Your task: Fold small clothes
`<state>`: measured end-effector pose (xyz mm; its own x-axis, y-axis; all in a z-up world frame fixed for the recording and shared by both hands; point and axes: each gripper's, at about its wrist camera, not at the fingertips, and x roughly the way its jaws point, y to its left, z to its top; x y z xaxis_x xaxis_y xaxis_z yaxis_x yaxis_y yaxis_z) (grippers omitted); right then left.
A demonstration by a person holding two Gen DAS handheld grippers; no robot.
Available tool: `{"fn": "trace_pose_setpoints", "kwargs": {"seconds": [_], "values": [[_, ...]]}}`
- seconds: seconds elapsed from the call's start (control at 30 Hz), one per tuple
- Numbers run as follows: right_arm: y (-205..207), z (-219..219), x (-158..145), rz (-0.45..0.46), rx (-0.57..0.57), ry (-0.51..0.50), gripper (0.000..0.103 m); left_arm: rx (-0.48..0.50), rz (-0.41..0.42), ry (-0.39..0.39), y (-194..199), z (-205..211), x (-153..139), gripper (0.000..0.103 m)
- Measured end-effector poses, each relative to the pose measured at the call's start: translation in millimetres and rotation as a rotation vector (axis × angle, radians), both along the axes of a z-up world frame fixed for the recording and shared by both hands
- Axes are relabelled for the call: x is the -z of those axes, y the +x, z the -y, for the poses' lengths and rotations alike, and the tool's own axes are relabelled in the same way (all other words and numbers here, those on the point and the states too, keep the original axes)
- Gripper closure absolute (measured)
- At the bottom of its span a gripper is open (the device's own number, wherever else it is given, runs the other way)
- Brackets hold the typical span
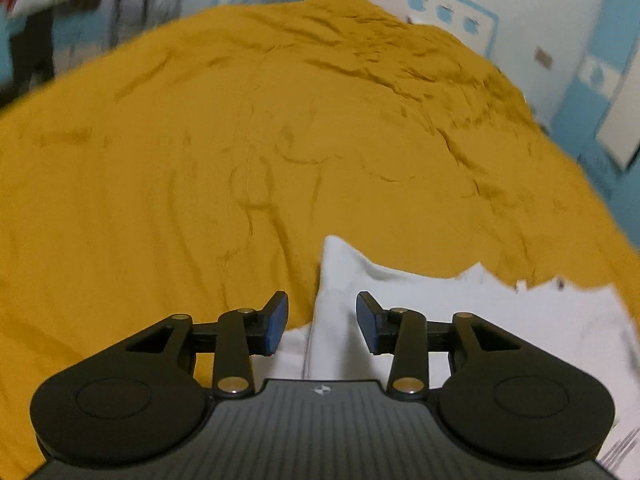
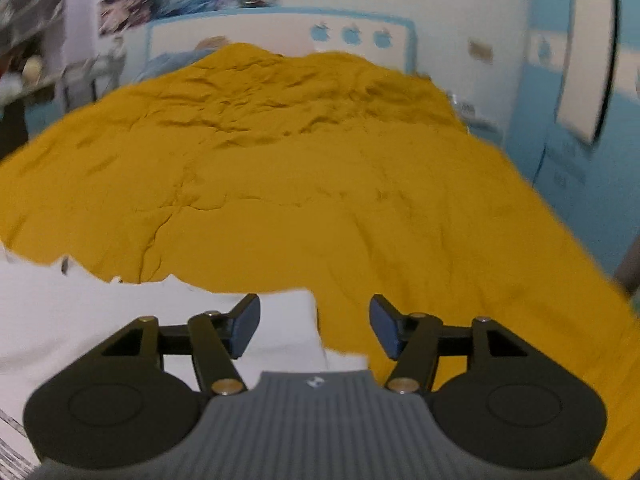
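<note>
A white garment (image 1: 460, 312) lies on a mustard-yellow bed cover (image 1: 240, 140). In the left wrist view my left gripper (image 1: 322, 322) is open, its jaws straddling the garment's raised left sleeve or corner without touching it. In the right wrist view the same white garment (image 2: 100, 312) lies at the lower left on the yellow cover (image 2: 300, 180). My right gripper (image 2: 314, 326) is open over the garment's right corner, with the left pad (image 2: 244, 330) above white cloth and the right pad (image 2: 384, 330) above the cover.
A white and blue headboard (image 2: 280, 36) and a blue pillow (image 2: 176, 62) stand at the far end of the bed. Blue and white cabinets (image 2: 560, 100) line the right side. Shelving and clutter (image 1: 40, 8) are at the far left.
</note>
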<state>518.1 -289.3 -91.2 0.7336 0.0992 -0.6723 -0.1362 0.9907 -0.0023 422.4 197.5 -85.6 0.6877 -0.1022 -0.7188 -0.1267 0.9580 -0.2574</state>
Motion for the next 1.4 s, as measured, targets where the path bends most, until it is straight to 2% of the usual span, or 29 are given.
{"fn": "trace_pose_setpoints", "kwargs": {"seconds": [0.07,0.13,0.2,0.27,0.33,0.4,0.47,0.57,0.67,0.73,0.87,0.97,1.07,1.1,1.17,1.27,1.4], "values": [[7,15,11,-0.041,0.05,0.085,0.049,-0.033,-0.001,-0.088,1,-10,7,0.056],[1,25,20,-0.069,0.084,0.168,0.055,-0.07,0.007,-0.17,5,-18,15,0.056],[6,32,31,-0.098,0.105,0.252,0.061,-0.098,0.022,-0.215,11,-22,19,0.057],[9,35,40,-0.108,0.113,0.315,0.063,-0.111,0.024,-0.221,18,-23,23,0.065],[18,34,49,-0.124,0.117,0.351,0.071,-0.099,0.013,-0.208,23,-21,27,0.078],[25,38,57,-0.147,0.119,0.389,0.093,-0.085,0.006,-0.194,28,-16,29,0.088],[29,41,64,-0.162,0.133,0.416,0.099,-0.063,0.038,-0.193,27,-13,25,0.093],[17,50,55,-0.096,0.116,0.476,0.101,-0.035,0.132,-0.19,13,-12,7,0.094],[3,53,36,-0.004,0.087,0.517,0.102,-0.006,0.228,-0.138,5,-11,-17,0.094],[-2,53,25,0.044,0.072,0.505,0.102,-0.003,0.247,-0.084,9,-9,-25,0.094],[12,49,27,0.033,0.094,0.488,0.102,0.005,0.214,0.03,28,9,-17,0.094],[22,40,38,-0.001,0.117,0.433,0.101,0.002,0.168,0.079,39,22,-1,0.093],[23,38,48,-0.057,0.14,0.401,0.1,-0.014,0.09,0.122,39,23,9,0.081],[22,39,50,-0.068,0.15,0.402,0.098,-0.029,0.081,0.139,37,21,9,0.081],[14,43,48,-0.069,0.161,0.396,0.094,-0.04,0.079,0.128,27,10,6,0.081],[0,50,38,-0.076,0.172,0.344,0.093,-0.043,0.081,0.102,8,0,-6,0.081],[-34,53,15,-0.095,0.117,0.334,0.093,0.028,0.095,0.084,-22,2,-27,0.08]]}}
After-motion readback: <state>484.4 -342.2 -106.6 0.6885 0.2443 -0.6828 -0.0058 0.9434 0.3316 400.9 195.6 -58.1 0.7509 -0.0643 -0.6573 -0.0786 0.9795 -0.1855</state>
